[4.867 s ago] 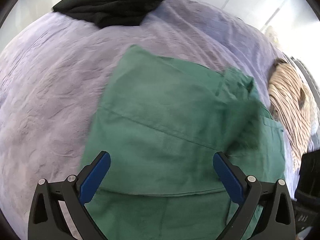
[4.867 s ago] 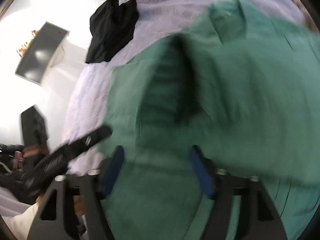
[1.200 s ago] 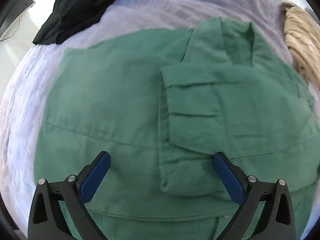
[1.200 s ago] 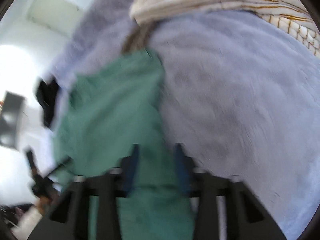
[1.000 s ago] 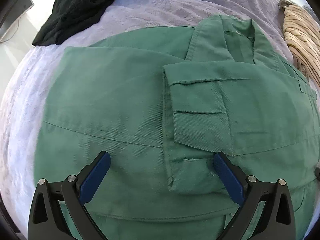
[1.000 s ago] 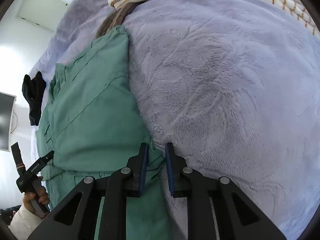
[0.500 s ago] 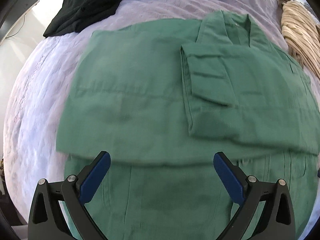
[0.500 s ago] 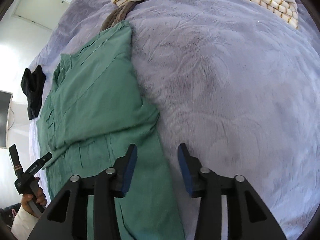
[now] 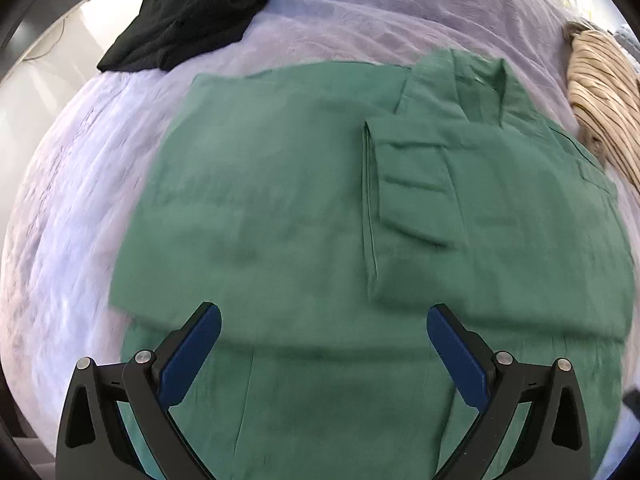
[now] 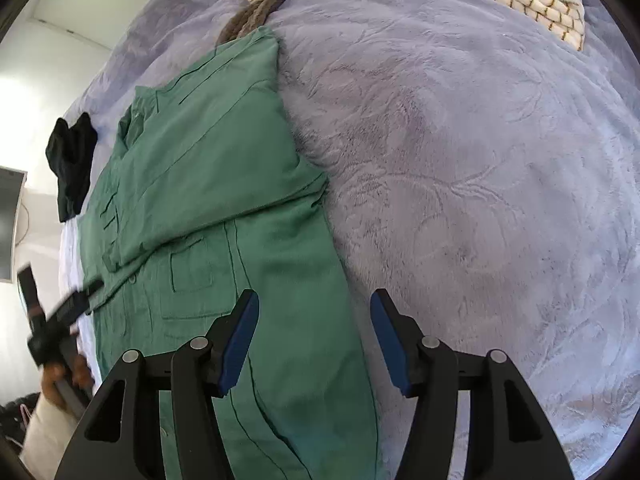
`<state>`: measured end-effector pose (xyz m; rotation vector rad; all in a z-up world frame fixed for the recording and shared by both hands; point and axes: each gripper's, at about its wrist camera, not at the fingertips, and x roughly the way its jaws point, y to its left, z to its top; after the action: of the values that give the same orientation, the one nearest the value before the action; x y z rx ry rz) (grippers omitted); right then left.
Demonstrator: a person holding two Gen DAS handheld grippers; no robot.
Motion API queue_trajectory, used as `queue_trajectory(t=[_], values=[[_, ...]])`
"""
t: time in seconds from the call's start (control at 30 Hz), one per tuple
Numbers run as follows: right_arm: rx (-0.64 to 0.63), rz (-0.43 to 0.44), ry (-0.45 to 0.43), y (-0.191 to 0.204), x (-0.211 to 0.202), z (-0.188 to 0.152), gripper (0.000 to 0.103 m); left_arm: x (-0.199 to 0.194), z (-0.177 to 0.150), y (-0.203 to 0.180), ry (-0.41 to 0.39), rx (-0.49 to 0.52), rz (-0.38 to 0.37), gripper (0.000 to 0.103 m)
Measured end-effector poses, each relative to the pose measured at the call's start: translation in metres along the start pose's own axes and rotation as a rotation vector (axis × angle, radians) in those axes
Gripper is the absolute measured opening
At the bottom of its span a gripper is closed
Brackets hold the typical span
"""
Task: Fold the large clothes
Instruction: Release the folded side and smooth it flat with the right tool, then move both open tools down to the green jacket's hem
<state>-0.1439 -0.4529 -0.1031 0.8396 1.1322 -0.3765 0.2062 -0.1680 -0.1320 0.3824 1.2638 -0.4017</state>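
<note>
1. Left wrist view: the green garment is seen spread flat on the bed, collar at the far end, one sleeve folded in over the chest. The left claw is held wide open above the lower part of the cloth; nothing is gripped and the blue pads are clear of the fabric. A black garment is seen bunched at the far left edge of the bed and a striped garment at the far right.

2. Right wrist view: the right claw is seen about half open, jaws opening, with the garment's right edge below the gap but not pinched by the pads. The folded-in upper part is laid over a lower panel with a patch pocket. The left claw's handle is seen in a hand at the lower left.

3. Handling, as judged: a woven cotton-like cloth, matte, soft, light and limp, with stiffer seams, collar and pocket. No breakage risk is expected; the plush lilac bed cover is likely to drag on it. The hem corners or side seams are best taken, one per claw, so that the panel is lifted flat without sagging.
</note>
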Motion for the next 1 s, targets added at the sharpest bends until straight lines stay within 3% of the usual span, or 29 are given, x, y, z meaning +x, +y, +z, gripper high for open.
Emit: queue_trajectory(t=[0.1,0.23,0.43,0.93,0.97,1.0], values=[[-0.003,0.006,0.007,0.000,-0.001,-0.004,0.062,0.027,0.008,0.000,0.014,0.032,0.056,0.103],[-0.012,-0.001,0.013,-0.001,-0.007,-0.013,0.062,0.027,0.010,0.011,0.036,0.007,0.038,0.103],[0.010,-0.010,0.021,-0.008,-0.013,-0.021,0.068,-0.002,-0.011,0.012,0.068,0.073,0.086,0.103],[-0.062,0.022,0.082,0.033,-0.038,-0.030,0.073,-0.079,-0.080,-0.007,0.164,0.078,0.017,0.103],[-0.068,0.024,0.087,0.036,-0.040,-0.030,0.075,-0.081,-0.082,-0.006,0.171,0.073,0.010,0.103],[-0.073,0.027,0.092,0.038,-0.041,-0.031,0.086,-0.083,-0.084,-0.005,0.179,0.068,0.005,0.103]])
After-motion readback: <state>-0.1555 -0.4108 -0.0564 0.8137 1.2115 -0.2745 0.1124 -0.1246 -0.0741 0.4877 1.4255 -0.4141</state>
